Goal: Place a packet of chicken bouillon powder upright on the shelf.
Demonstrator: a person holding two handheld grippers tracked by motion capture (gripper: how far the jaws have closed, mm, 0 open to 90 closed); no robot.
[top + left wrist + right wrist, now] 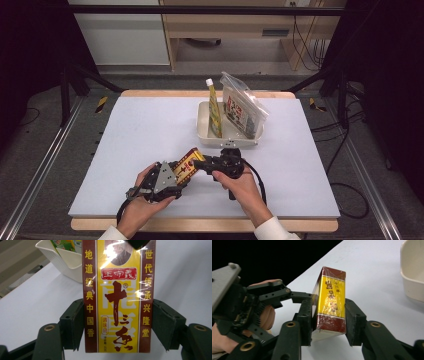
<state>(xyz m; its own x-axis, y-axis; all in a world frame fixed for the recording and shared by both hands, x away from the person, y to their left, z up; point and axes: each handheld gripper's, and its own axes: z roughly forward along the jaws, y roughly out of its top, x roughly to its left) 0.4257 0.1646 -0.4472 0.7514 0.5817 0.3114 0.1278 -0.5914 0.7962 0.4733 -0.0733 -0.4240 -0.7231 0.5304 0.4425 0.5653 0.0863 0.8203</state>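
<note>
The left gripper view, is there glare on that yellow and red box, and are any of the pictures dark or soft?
Left gripper view: white glare streaks cross the shiny wrap of the box, washing out print near its top. Right gripper view: the upper left is black and unlit, the box face sharp. High view: the table is evenly lit, its surroundings dim, the whole frame slightly soft.

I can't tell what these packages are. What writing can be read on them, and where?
Seasoning box, red label: "王守義"
Box, big centre characters: "十三香"
Box, left stripe: "地道经典中国香"
Box, right stripe: "世代传承兴隆堂"
Box, small tag: "调味品"
Yellow-green tube and clear bag in the white tub: print too small to read.
</note>
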